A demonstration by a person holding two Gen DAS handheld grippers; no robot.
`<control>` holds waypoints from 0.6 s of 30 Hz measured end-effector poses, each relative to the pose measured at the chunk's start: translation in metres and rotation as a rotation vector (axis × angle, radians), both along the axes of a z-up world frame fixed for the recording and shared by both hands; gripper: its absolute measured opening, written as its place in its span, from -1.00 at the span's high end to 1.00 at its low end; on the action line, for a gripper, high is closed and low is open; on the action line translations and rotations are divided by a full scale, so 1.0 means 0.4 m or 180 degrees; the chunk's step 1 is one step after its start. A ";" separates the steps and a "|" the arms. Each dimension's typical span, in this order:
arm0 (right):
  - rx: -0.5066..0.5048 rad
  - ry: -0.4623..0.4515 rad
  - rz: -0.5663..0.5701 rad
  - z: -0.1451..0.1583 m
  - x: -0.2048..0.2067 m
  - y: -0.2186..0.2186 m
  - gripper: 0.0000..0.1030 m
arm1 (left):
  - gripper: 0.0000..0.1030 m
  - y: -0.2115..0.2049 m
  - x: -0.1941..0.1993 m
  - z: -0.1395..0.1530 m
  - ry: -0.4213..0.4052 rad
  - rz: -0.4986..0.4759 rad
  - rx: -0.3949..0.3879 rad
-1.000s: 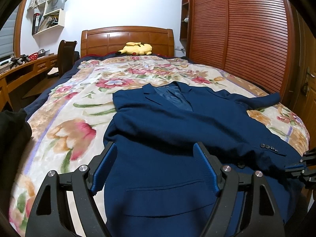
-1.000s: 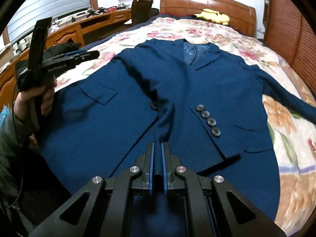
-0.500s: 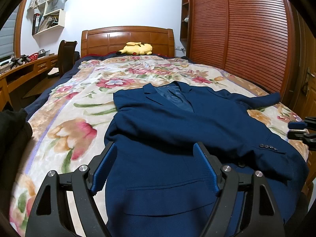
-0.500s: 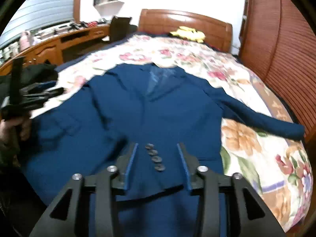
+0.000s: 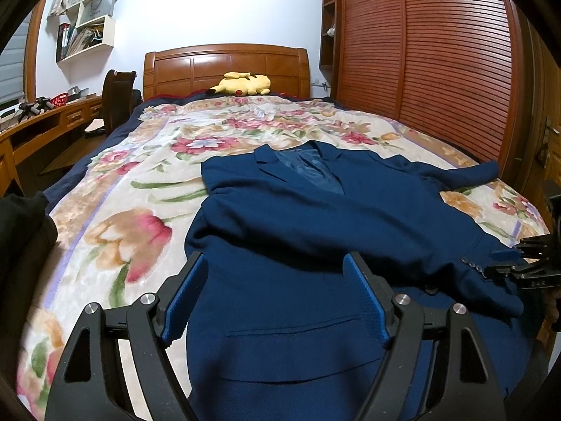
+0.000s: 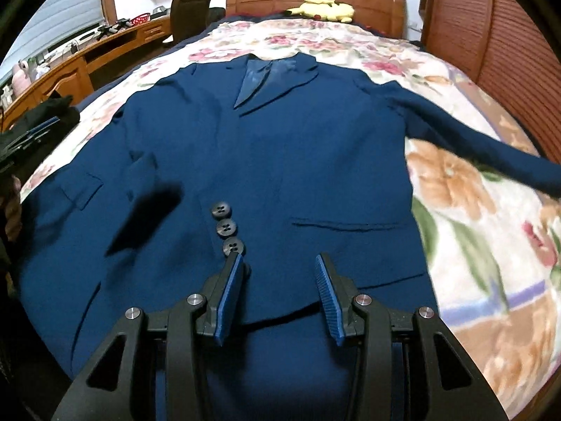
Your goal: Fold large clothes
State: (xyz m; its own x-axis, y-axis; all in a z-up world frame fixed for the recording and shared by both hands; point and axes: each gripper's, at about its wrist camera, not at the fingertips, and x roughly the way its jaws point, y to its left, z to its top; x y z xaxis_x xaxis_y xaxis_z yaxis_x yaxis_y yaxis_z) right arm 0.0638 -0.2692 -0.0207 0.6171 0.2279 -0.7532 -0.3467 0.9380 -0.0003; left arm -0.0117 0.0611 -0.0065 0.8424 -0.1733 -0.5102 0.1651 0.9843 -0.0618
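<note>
Both tools stand with their fingers apart and grip nothing: the right tool hovers low over the near hem of the jacket, its left pad just beside the sleeve buttons, and the left tool hangs wide open over the jacket's near left pocket area. That jacket, navy, lies face up on the bed, collar toward the far headboard and hem toward the near edge. One sleeve is laid across the front, its cuff with the buttons resting near the middle of the hem; the other sleeve stretches out to the right over the floral cover, unfolded. So the folding looks barely begun: one sleeve is in, while the right sleeve, the side panels and the fold of the body lengthwise are all left, as far as can be judged. A yellow plush sits by the headboard, and a wardrobe stands at the right, well apart from the work.
</note>
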 end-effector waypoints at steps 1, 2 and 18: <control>0.0012 0.0009 0.0011 0.006 -0.001 -0.003 0.13 | -0.55 -0.002 0.002 0.001 -0.0002 0.0000 -0.0006; 0.0018 0.0031 0.0043 0.006 -0.002 -0.004 0.14 | -0.55 0.000 0.000 0.000 -0.0002 0.0000 -0.0003; -0.0217 -0.0509 0.0117 0.124 -0.003 -0.052 0.89 | -0.55 -0.003 0.002 0.000 -0.0001 0.0002 -0.0011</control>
